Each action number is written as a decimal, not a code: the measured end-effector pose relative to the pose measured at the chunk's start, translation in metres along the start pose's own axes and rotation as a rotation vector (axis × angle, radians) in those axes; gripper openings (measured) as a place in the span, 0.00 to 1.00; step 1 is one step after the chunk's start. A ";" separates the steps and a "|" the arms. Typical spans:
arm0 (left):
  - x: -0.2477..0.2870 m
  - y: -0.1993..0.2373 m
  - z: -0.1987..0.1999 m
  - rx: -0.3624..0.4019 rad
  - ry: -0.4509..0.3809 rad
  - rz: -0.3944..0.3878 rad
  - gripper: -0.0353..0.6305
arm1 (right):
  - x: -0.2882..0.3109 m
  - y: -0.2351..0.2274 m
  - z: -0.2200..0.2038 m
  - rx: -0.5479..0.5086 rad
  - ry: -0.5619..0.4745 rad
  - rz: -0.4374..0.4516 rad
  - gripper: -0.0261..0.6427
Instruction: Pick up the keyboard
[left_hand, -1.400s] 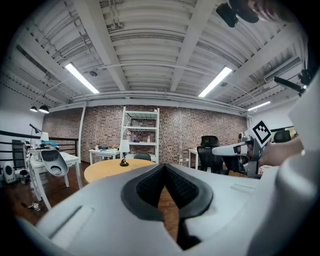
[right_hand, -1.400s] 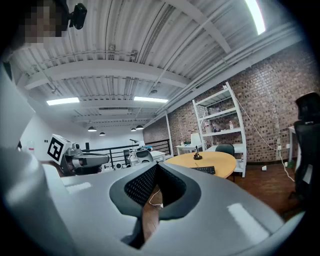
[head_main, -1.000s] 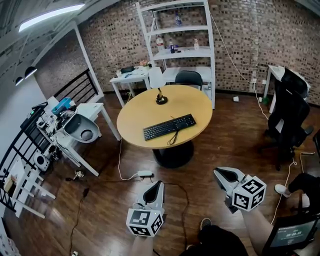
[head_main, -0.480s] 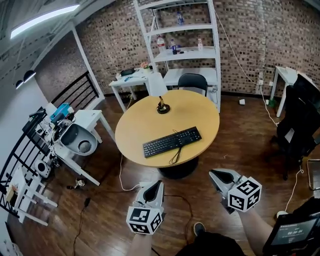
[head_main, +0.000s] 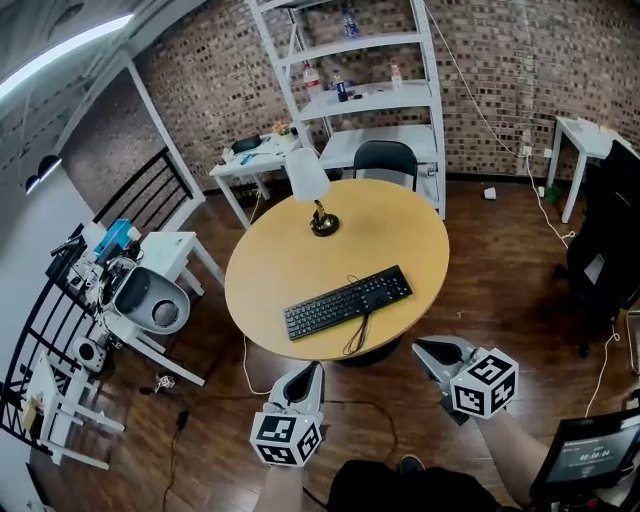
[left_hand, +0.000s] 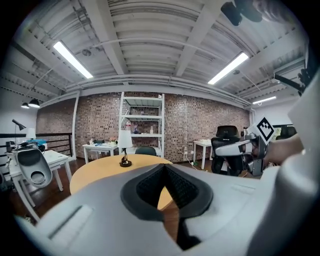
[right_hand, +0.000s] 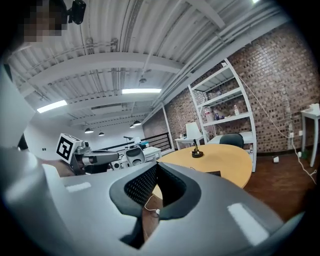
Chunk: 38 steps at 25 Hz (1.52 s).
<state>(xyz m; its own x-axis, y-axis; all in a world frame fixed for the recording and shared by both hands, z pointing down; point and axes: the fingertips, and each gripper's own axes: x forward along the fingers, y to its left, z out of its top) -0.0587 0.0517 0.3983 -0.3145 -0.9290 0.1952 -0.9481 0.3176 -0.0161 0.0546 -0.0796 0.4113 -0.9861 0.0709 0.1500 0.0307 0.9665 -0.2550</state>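
Round table (head_main: 275, 262) bears keyboard (head_main: 348, 303), ahead of left gripper (head_main: 313, 369), right gripper (head_main: 421, 348); both closed, empty.

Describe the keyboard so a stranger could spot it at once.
Find the round wooden table in the middle of the room. On its near half lies the keyboard: black, long, flat, aslant, its cable looped at the near edge. Its only neighbour, a white-shaded lamp, stands upright farther back.

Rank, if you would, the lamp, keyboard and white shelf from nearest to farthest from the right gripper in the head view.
1. Keyboard, near side of table.
2. Lamp, table's far side.
3. White shelf, against the brick wall.
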 end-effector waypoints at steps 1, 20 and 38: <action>0.008 0.009 0.000 0.002 0.007 -0.006 0.08 | 0.010 -0.004 0.000 0.018 0.002 -0.001 0.04; 0.166 0.202 0.001 0.039 0.064 -0.337 0.08 | 0.212 -0.059 0.010 0.132 0.010 -0.256 0.07; 0.305 0.230 -0.076 0.068 0.344 -0.577 0.26 | 0.273 -0.161 -0.078 0.511 0.091 -0.453 0.37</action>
<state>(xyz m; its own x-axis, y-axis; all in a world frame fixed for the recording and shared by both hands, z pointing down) -0.3692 -0.1444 0.5289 0.2659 -0.8290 0.4920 -0.9639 -0.2348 0.1252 -0.2069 -0.1963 0.5681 -0.8651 -0.2707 0.4222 -0.4843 0.6698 -0.5629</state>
